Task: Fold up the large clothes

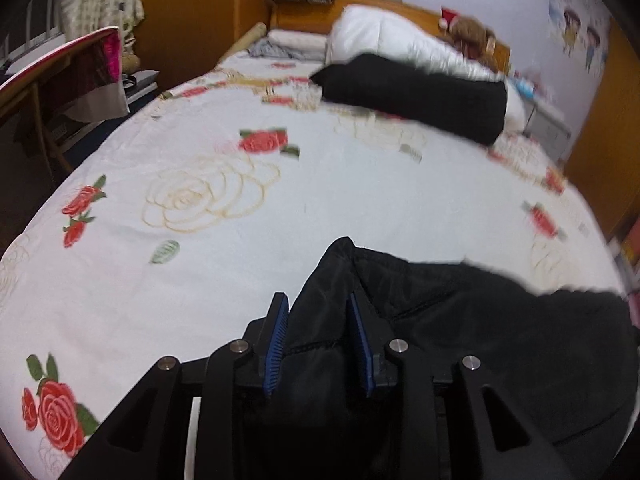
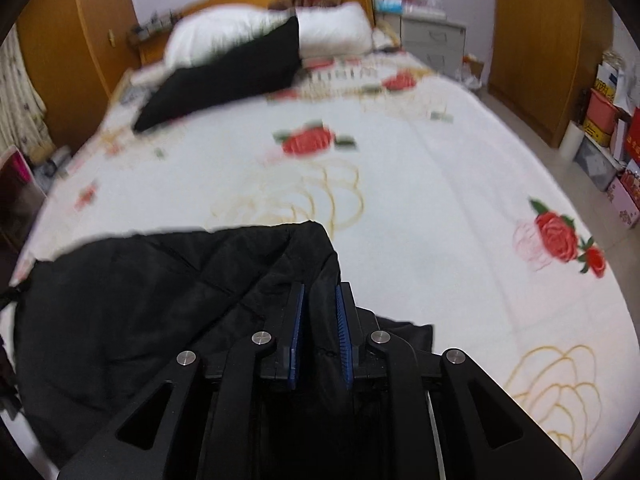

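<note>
Your left gripper (image 1: 318, 312) and right gripper (image 2: 320, 300) each have the black jacket (image 1: 460, 340) bunched between slightly parted jaws; whether they grip it is unclear. Bare floral bedsheet (image 1: 320, 200) fills mid-frame.

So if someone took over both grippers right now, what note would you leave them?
Left gripper: black jacket fabric between its blue pads, apparently gripped.
Right gripper: the same, on the jacket's other corner.
Jacket lies at the near end of the floral bedsheet, both held corners raised.
Another black garment lies folded near the white duvet.
Done: both corners picked up.
Left: carry the fold over, flatten, finish.
</note>
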Action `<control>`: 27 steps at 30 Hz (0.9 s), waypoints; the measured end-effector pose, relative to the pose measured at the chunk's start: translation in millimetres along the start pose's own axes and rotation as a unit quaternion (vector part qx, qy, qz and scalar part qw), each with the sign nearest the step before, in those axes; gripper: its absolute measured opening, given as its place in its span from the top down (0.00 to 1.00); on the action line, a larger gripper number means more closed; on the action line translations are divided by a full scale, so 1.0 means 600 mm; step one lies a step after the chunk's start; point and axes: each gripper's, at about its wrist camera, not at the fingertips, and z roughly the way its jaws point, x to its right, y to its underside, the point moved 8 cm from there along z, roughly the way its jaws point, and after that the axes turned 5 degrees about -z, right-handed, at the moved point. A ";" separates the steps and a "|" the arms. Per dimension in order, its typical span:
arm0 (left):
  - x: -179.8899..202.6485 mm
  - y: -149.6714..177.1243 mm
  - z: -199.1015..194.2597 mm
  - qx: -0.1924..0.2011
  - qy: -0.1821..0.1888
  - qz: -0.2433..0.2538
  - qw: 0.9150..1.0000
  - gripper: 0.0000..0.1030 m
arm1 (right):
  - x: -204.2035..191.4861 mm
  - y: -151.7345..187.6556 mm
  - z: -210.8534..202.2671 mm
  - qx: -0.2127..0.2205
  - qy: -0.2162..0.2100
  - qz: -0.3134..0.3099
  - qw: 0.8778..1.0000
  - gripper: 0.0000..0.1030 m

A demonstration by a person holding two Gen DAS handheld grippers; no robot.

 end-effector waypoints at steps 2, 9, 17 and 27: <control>0.011 -0.014 -0.048 0.029 0.021 0.002 0.999 0.68 | -0.010 -0.014 -0.041 0.026 -0.020 0.004 0.999 0.70; 0.155 0.019 -0.136 0.072 0.114 0.099 0.986 0.56 | -0.107 -0.036 -0.117 0.102 -0.033 -0.050 0.993 0.51; 0.253 0.100 -0.028 0.005 0.123 0.175 0.977 0.56 | -0.188 0.011 -0.005 0.031 -0.072 -0.109 0.991 0.51; 0.245 0.122 0.045 0.019 0.119 0.141 0.983 0.53 | -0.155 0.034 0.112 0.037 -0.052 -0.071 0.995 0.49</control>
